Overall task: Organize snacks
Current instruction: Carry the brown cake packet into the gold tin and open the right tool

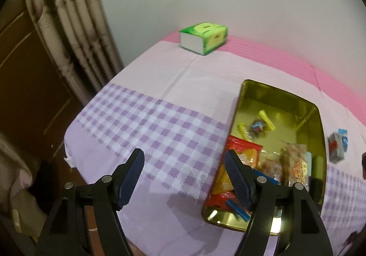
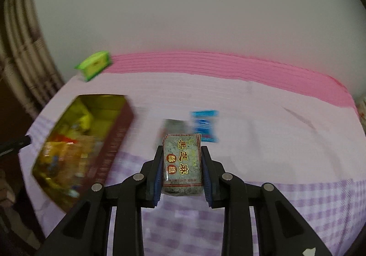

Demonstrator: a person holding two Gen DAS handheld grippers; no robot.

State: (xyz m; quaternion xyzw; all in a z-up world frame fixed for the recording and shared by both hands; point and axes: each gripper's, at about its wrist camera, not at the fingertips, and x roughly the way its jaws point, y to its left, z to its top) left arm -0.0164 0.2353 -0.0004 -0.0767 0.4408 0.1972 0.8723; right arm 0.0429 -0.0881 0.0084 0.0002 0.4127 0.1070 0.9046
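Holding assorted wrapped snacks [image 1: 263, 159], the gold rectangular metal tin [image 1: 278, 92] is sitting near the spread, empty left gripper [image 1: 185, 172] (the right gripper [image 2: 182, 164] is pinching a grey sesame-candy packet [image 2: 182, 162]).

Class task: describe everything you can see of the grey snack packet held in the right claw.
The sesame snack packet is a small rectangular block in clear, glossy wrap, speckled grey inside, printed with yellow characters and red seals. It stands upright, pinched on both sides by the right claw, lifted above the checked cloth. Nothing else touches it.
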